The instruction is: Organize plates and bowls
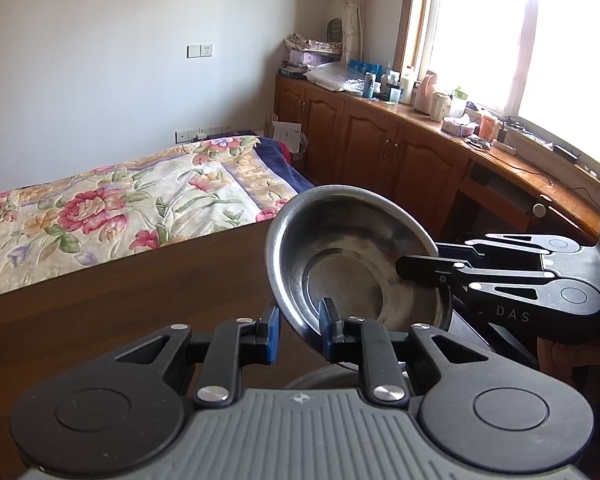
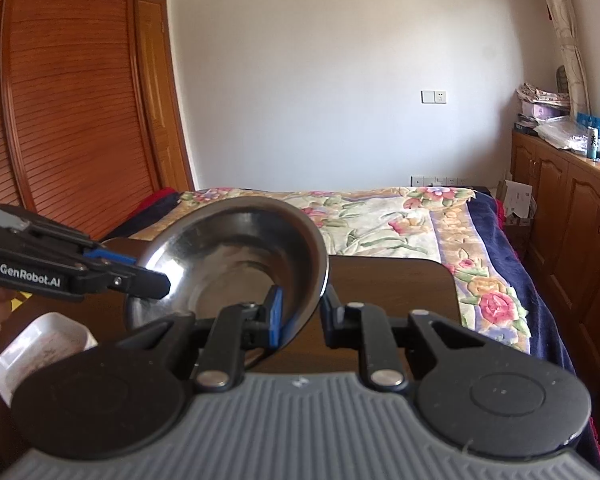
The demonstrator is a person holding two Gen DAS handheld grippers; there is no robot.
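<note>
A shallow stainless-steel bowl (image 1: pixel 352 256) is tilted up on edge above the dark brown wooden table (image 1: pixel 140 292), held between both grippers.

The left gripper (image 1: pixel 300 330) has its blue-padded fingers (image 1: pixel 273 332) straddling the bowl's lower rim, one pad inside the bowl and one outside; from the right wrist view it looks pinched on the rim, though the left wrist view shows a gap beside the outer pad, so I cannot tell how firmly it grips.

The right gripper (image 2: pixel 300 314) likewise straddles the opposite rim, its left finger inside the bowl and its right finger just outside the wall, apparently clamped on it.

Left of the right gripper's fingers, a white rectangular tray (image 2: pixel 40 348) sits low on the table. Beyond the fingertips lies a bed with a floral quilt (image 2: pixel 380 220).
</note>
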